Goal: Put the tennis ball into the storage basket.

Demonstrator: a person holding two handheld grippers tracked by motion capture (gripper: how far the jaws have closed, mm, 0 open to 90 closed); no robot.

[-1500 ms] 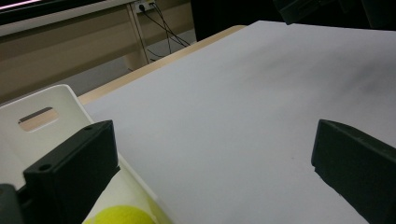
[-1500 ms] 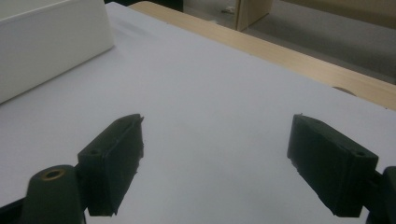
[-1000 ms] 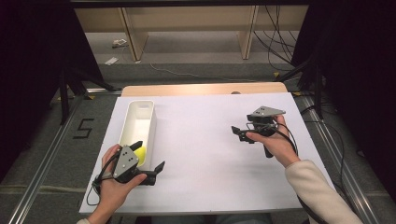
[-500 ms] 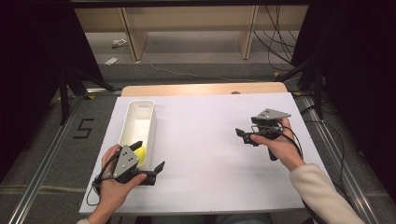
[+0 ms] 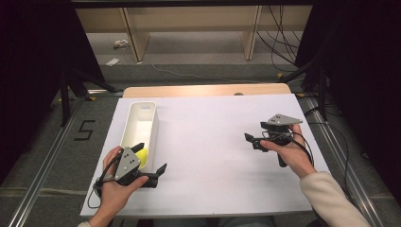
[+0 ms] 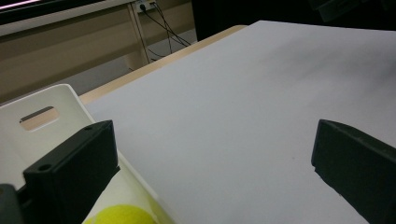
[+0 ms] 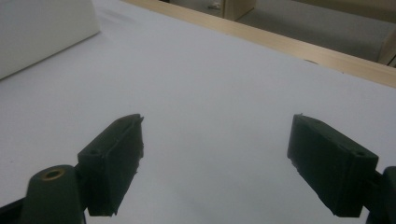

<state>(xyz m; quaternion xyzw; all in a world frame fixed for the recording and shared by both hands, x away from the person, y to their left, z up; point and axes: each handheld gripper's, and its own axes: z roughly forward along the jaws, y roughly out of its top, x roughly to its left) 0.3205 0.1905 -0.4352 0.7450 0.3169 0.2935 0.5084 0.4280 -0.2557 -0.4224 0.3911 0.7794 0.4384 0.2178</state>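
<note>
A long white bin (image 5: 152, 124) lies at the left of the white tabletop (image 5: 213, 179). A yellow ball (image 5: 143, 154) rests in its near end. My left gripper (image 5: 151, 157) stands open beside that end, one jaw over the bin's rim and the other over the table. In the left gripper view the ball (image 6: 123, 215) peeks up at the bottom beside the left jaw, with the left gripper (image 6: 210, 163) holding nothing. My right gripper (image 5: 250, 141) hovers open over the right of the table, pointing left. In the right gripper view the right gripper (image 7: 215, 154) has only bare white surface between its jaws.
A strip of wooden table edge (image 5: 203, 90) runs along the far side. The bin's side wall (image 7: 42, 28) shows far off in the right gripper view. Cables (image 5: 283, 33) and shelf legs (image 5: 132, 38) lie on the floor beyond; a "5" mark (image 5: 84, 130) is at the left.
My right hand and its gripper have drifted a little to the right across the table, jaws unchanged. The left hand, the bin and the ball have stayed put.
</note>
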